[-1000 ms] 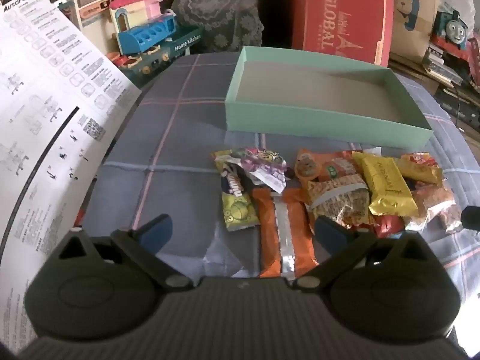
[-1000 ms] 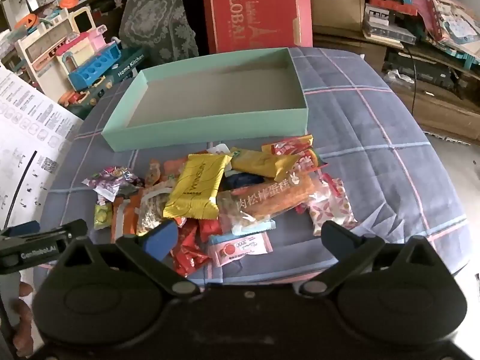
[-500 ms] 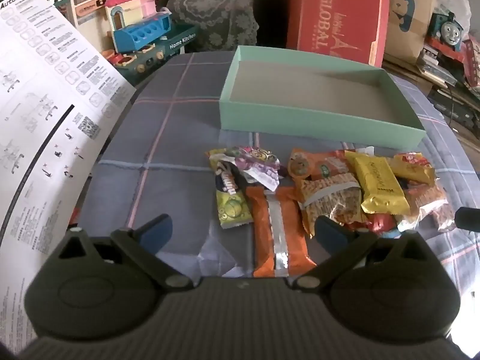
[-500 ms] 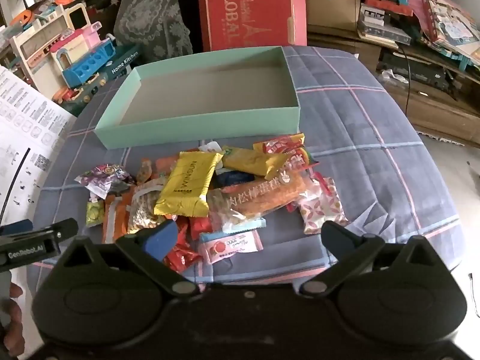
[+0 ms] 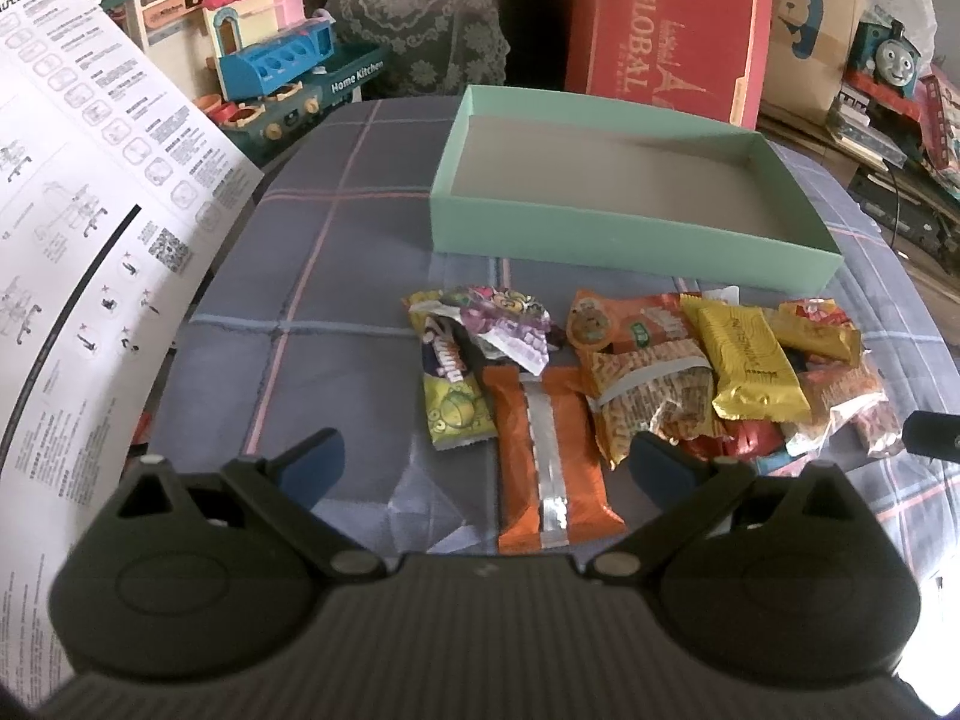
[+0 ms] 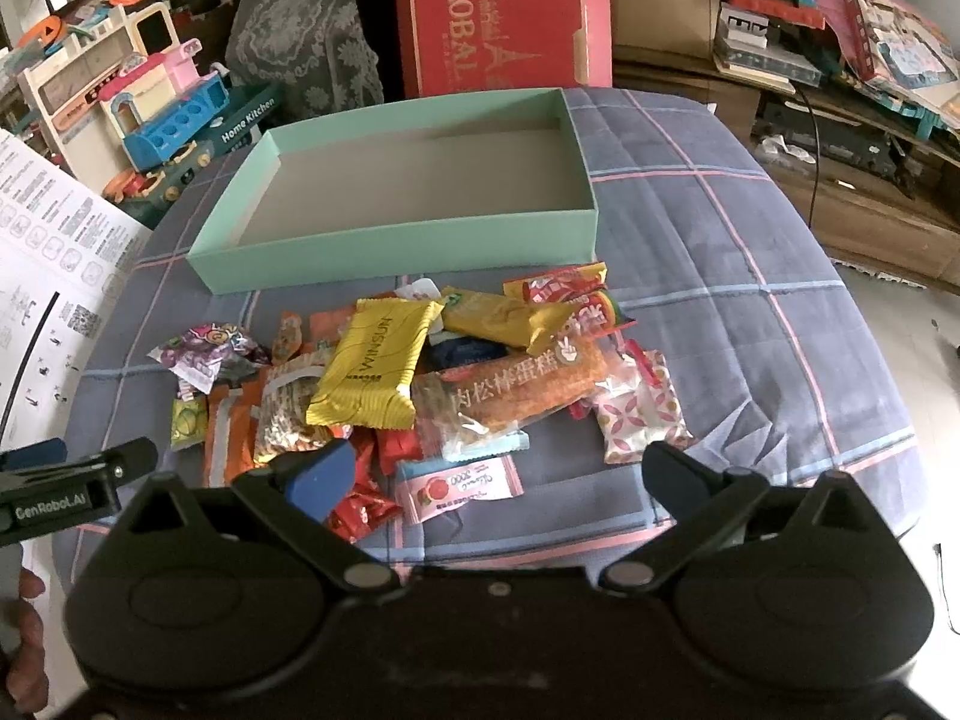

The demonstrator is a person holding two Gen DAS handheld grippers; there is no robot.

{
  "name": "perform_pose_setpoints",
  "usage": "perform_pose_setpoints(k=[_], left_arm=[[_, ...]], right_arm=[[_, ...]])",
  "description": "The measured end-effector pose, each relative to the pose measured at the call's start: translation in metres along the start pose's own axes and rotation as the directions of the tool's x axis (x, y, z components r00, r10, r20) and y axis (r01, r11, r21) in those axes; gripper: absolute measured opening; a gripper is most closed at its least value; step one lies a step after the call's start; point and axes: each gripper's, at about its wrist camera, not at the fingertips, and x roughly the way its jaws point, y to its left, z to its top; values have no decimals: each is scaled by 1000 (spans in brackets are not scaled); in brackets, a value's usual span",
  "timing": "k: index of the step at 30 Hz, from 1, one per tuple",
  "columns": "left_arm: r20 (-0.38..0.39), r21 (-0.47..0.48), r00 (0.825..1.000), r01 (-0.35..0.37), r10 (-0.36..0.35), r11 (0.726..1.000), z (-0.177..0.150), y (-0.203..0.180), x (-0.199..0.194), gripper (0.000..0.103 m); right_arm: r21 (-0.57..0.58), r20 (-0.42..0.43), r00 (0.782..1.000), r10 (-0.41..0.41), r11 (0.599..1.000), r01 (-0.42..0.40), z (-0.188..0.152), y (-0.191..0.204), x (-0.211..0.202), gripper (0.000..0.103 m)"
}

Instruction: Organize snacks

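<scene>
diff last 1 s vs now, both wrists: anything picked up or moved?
Nothing picked up. Left gripper and right gripper stay open and empty; both views shift only slightly, the snack pile sitting a little lower in frame, so the grippers eased forward or tilted. The snack pile, the orange packet and the empty green box are unmoved on the plaid cloth.

Blue packet (image 6: pixel 465 353) mostly buried under yellow packet (image 6: pixel 375 369); instruction sheet (image 5: pixel 78 228) cut by frame edge
</scene>
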Motion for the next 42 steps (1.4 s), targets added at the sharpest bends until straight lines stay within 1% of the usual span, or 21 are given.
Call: perform_pose_setpoints(k=[7, 14, 21, 26, 27, 29, 30, 31, 33, 34, 36, 37, 39, 42], left_arm=[[-20, -4, 1000, 7, -7, 1000, -1, 1, 4, 103], [-57, -3, 998, 9, -9, 1000, -4, 3, 15, 103], [-121, 35, 991, 61, -56, 998, -8, -8, 43, 103], [-144, 61, 988, 69, -59, 996, -9, -19, 69, 103], [-143, 62, 988, 72, -63, 995, -9, -21, 73, 102], [-140, 76, 988, 79, -68, 994, -8, -24, 81, 94], [-141, 85, 988, 79, -66, 993, -8, -25, 84, 85], [-142, 92, 988, 81, -67, 992, -8, -26, 86, 72], [-153, 92, 985, 100, -85, 991, -8, -23, 91, 57], [-157, 84, 983, 109, -95, 990, -8, -20, 93, 55], [-160, 63, 982, 112, -101, 992, -7, -11, 94, 55], [-162, 50, 982, 107, -97, 993, -7, -5, 95, 55], [-170, 21, 981, 102, -97, 995, -7, 6, 97, 58], [-175, -11, 978, 117, -117, 993, -7, 20, 99, 58]], right_arm=[[6, -11, 1000, 6, 1000, -6, 0, -2, 2, 103], [26, -33, 999, 37, 999, -36, -1, -4, 8, 103], [50, -38, 997, 70, 996, -68, 6, -7, 20, 103], [60, -25, 996, 85, 995, -83, 11, -9, 24, 103], [61, -22, 996, 86, 994, -85, 12, -9, 25, 103], [74, -19, 995, 97, 993, -96, 14, -11, 28, 103], [83, -21, 994, 106, 991, -104, 16, -12, 30, 103], [91, -24, 993, 114, 990, -111, 19, -12, 32, 102], [94, -24, 993, 117, 989, -114, 24, -11, 36, 97], [90, -23, 993, 114, 990, -111, 28, -9, 39, 96], [76, -18, 993, 113, 991, -112, 36, -3, 43, 85], [66, -18, 993, 113, 992, -112, 41, 1, 46, 85], [45, -20, 993, 119, 992, -118, 49, 12, 52, 81], [10, -41, 991, 127, 992, -126, 57, 33, 69, 80]])
